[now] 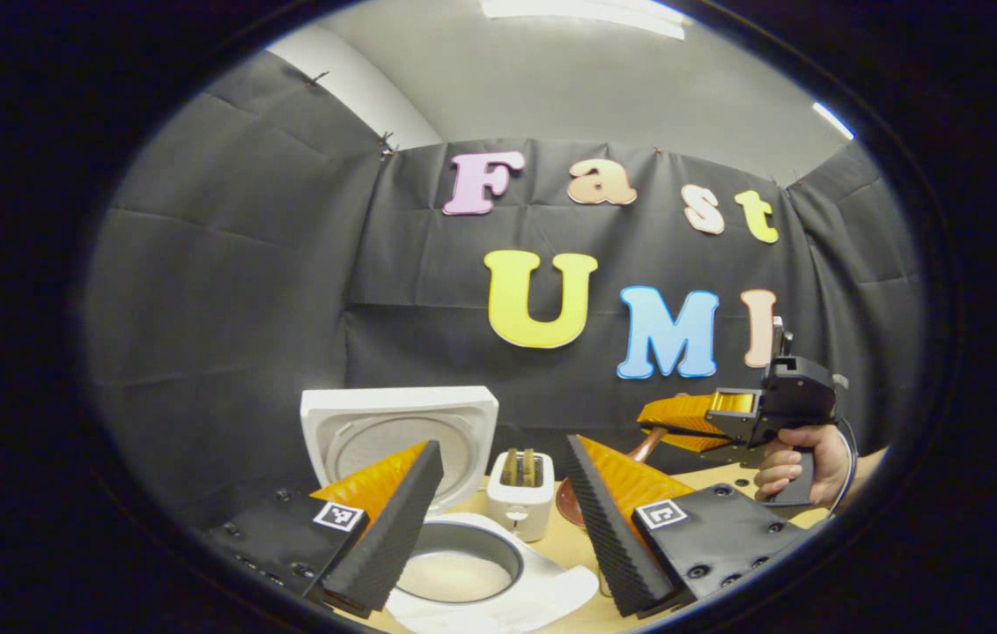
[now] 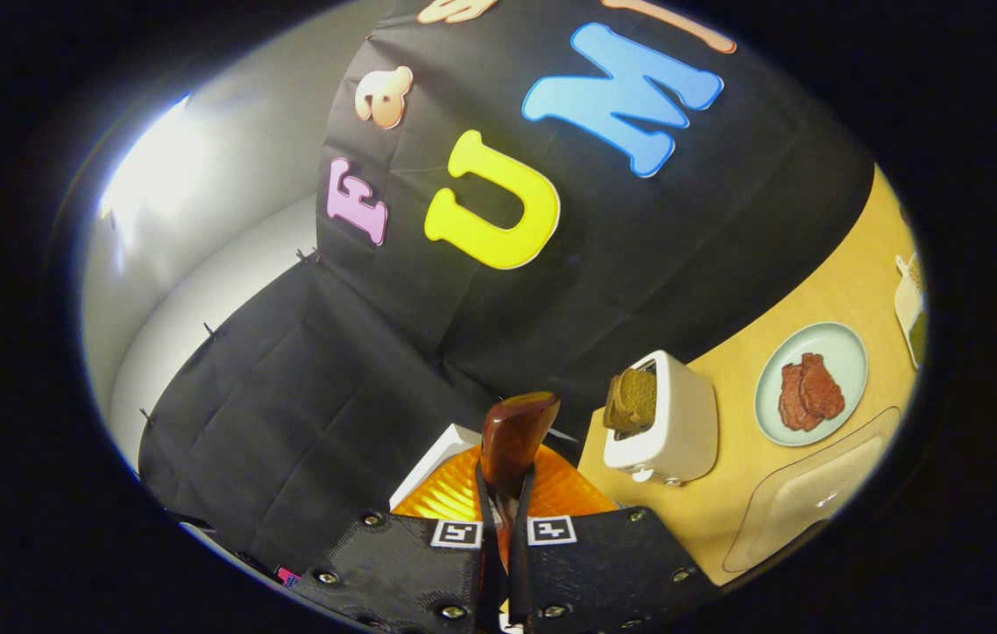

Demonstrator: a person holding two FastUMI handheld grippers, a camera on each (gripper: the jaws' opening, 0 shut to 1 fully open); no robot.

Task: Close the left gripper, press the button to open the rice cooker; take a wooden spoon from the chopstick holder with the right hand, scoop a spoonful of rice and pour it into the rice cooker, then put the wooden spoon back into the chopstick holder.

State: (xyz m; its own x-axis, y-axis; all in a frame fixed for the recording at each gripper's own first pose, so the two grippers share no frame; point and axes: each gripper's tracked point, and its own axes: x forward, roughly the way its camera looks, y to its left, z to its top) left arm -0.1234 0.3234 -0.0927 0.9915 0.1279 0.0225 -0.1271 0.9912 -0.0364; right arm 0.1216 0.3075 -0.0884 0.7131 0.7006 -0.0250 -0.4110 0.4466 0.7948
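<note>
Wooden spoon (image 2: pixel 516 436), dark glossy brown with a rounded end, is clamped in your right gripper (image 2: pixel 505 528): both fingers press on its shaft and the rounded end pokes out ahead of them, tilted over toward the white rice cooker (image 1: pixel 481 572). In the left gripper view you can see the same gripper held in a hand (image 1: pixel 802 462) off to the right, with the spoon running down toward the table; its lower end is hidden behind your left finger, so whether it carries rice cannot be told.

The spoon looks stiff and light, and its polished surface is probably slippery, so a hold on the shaft well back from the bowl, as you have it, should keep it from twisting. Loose grains will slide off if it tips early, so keep it level until it is over the pot.

Your left gripper (image 1: pixel 507 519) is released, its fingers spread wide just above the cooker, whose square white lid (image 1: pixel 397 423) stands raised behind the grey inner pot (image 1: pixel 459 572) with pale rice in it. A white toaster (image 1: pixel 520 497) with bread sits just beyond. In the right gripper view a pale green plate (image 2: pixel 811 383) with reddish meat lies on the tan wooden table (image 2: pixel 851 291).
</note>
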